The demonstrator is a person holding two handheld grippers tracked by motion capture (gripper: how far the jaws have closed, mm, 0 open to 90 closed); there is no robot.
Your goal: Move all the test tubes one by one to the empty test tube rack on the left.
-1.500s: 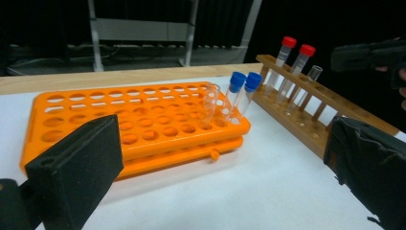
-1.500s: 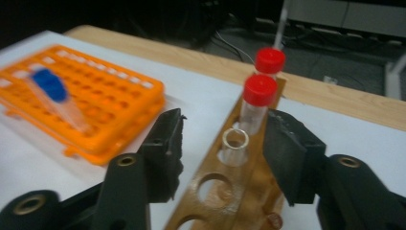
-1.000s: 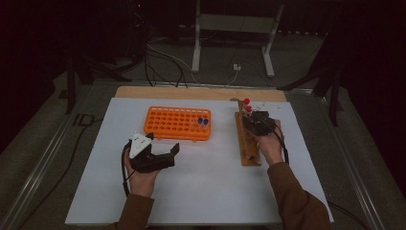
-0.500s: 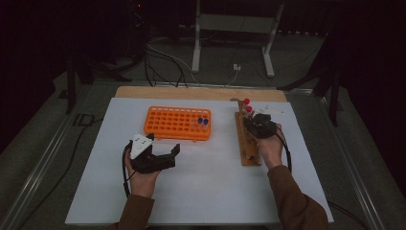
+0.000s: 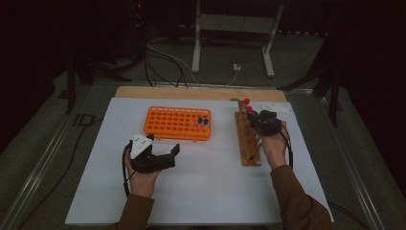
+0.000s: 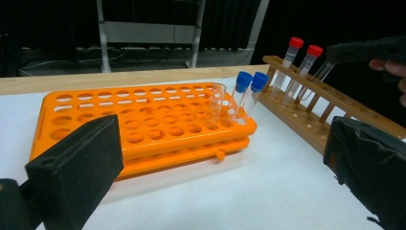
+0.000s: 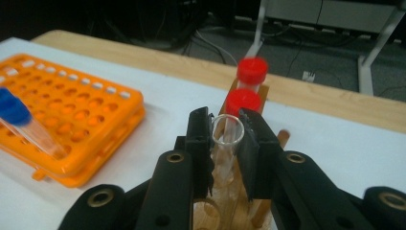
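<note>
Resting low on the white worktop [image 5: 206, 191], the left gripper [image 5: 160, 158] has its fingers [image 6: 76, 167] spread wide with nothing between them, just in front of the orange rack [image 5: 172, 125]. That rack lies flat, and near its right end stand two blue-capped tubes [image 6: 246, 96] beside a clear uncapped tube [image 6: 215, 103]. Further right, the wooden rack [image 5: 245, 143] runs away from the person, with two red-capped tubes [image 7: 246, 86] upright at its far end. Directly in front of those, the right gripper [image 7: 227, 139] has its fingers [image 7: 198, 139] closed on the rim of an open glass tube [image 7: 228, 132], which stands in the wooden rack, the red caps close behind it.
</note>
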